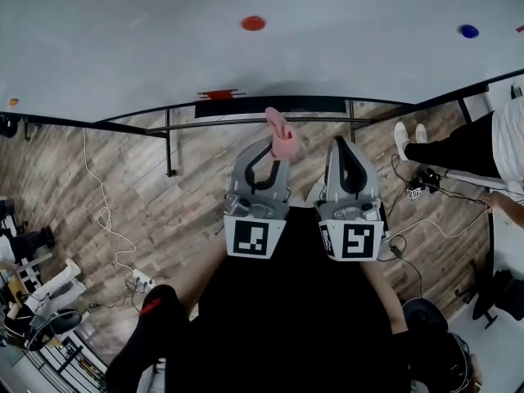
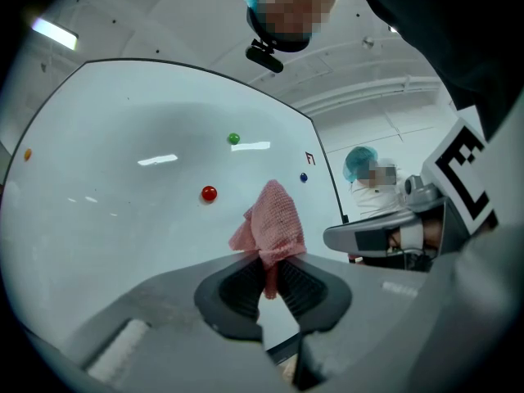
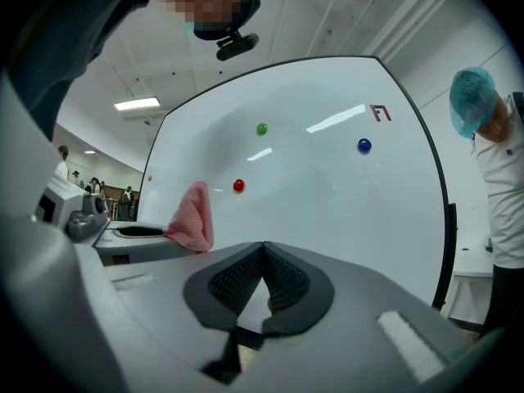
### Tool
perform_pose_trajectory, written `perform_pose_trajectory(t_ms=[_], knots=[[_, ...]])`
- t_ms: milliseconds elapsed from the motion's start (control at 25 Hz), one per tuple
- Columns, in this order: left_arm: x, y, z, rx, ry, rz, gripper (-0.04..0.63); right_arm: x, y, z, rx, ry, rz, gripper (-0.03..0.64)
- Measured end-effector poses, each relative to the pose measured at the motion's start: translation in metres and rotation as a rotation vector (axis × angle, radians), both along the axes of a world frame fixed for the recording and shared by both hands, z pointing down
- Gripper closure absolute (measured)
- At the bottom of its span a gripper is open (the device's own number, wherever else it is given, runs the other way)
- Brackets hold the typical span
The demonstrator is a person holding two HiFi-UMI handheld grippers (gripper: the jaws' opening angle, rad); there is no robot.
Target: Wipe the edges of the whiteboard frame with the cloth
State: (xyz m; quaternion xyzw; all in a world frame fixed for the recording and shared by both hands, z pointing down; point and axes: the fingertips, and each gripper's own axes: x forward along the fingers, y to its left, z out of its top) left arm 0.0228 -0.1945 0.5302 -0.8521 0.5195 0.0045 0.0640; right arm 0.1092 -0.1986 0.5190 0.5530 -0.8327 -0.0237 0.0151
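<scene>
A pink knitted cloth (image 2: 273, 223) sticks up from my left gripper (image 2: 270, 270), whose jaws are shut on its lower end. In the head view the cloth (image 1: 281, 135) pokes forward just below the whiteboard's black lower frame edge (image 1: 270, 103). My right gripper (image 1: 348, 155) hangs beside the left one with nothing in it; its jaws meet at the tips (image 3: 264, 252). The white whiteboard (image 3: 327, 178) fills the view ahead, with its black right frame edge (image 3: 446, 219). From the right gripper view the cloth (image 3: 193, 216) shows at the left.
Red (image 1: 253, 23), blue (image 1: 468, 31) and green (image 2: 234, 139) magnets dot the board. The board's black stand rail (image 1: 246, 124) crosses over wooden floor with cables (image 1: 102, 211). A person in white with a teal cap (image 3: 491, 137) stands at the right.
</scene>
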Motion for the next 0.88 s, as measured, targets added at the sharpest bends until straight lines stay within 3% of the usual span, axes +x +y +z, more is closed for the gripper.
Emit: perform_pose_trajectory(t_ms=[880], knots=[[-0.0022,-0.0017,0.0065,-0.03,-0.003,-0.019,0.563,0.0013,0.0027,0.0089,-0.05,0.02,-0.008,0.617]])
